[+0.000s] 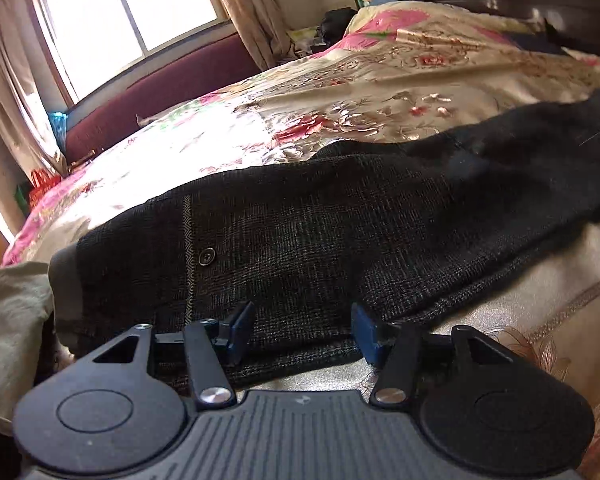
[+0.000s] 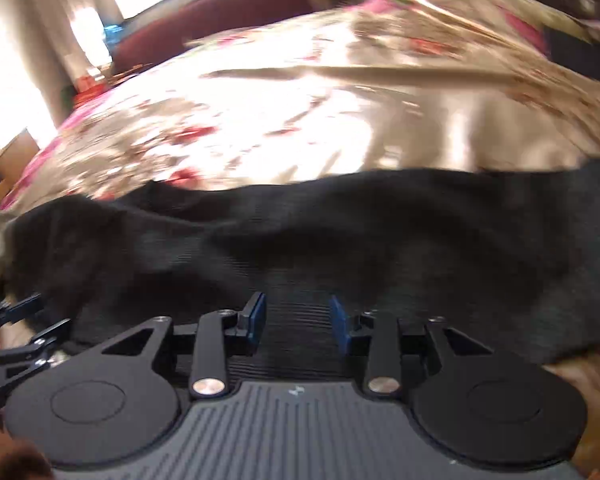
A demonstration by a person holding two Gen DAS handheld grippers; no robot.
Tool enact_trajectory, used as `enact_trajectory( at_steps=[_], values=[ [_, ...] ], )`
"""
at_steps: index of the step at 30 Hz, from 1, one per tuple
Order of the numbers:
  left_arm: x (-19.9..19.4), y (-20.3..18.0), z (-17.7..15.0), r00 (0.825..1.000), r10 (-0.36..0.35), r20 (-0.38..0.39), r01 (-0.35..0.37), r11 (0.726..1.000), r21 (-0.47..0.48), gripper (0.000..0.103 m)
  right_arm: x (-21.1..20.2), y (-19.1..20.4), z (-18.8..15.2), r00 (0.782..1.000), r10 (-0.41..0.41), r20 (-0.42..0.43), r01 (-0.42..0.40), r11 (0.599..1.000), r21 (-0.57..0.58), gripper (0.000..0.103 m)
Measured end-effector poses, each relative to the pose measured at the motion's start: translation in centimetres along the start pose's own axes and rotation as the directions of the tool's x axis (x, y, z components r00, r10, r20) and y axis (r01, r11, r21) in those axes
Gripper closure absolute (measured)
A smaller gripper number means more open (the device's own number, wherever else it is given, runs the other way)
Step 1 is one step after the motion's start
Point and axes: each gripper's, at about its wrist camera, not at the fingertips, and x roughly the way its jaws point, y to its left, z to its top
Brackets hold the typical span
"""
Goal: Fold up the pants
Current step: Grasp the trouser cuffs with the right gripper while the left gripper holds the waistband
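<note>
Dark pants (image 1: 300, 232) stretched left to right across the near edge of the floral bed (image 1: 340, 92). Left claw (image 1: 300, 332) wide over the near hem, gripping nothing. Right claw (image 2: 298, 320) narrower, empty, over the blurred cloth.

Pants (image 1: 300, 232) flat across bedspread (image 1: 380, 92), waistband end left, window (image 1: 128, 12) behind bed, far left.

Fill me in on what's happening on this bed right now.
A person is folding dark pants laid lengthwise across a floral satin bedspread, holding a gripper in each hand. The left gripper sits at the near edge by the waistband end, jaws apart with fabric between them but not pinched. The right gripper is over the pants further along, also open. No fold shows yet.
</note>
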Motion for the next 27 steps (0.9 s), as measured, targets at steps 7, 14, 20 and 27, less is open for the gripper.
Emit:
enact_trajectory(
  at_steps=[7,14,20,27],
  values=[
    [-0.7,-0.8,2.7,1.000,0.000,-0.018,0.001,1.000,0.028,0.036,-6.2,-13.9,-1.9,0.977,-0.072,0.202,-0.017,0.913,0.407,0.067],
    [-1.1,-6.6,6.9,0.994,-0.096,0.059,0.083,0.979,0.184,0.035,-6.4,-17.4,-2.8,0.954,-0.020,0.299,-0.160,0.810,0.564,0.068],
    [-0.8,-12.3,9.2,0.975,-0.207,0.075,0.173,0.931,0.320,0.034,-7.8,-20.9,-2.5,0.924,-0.124,0.361,-0.134,0.779,0.612,0.068],
    [-0.8,-15.5,9.5,0.964,-0.263,0.047,0.225,0.894,0.387,0.034,-7.5,-23.4,-2.5,0.901,-0.177,0.395,-0.155,0.720,0.677,0.068]
  ],
)
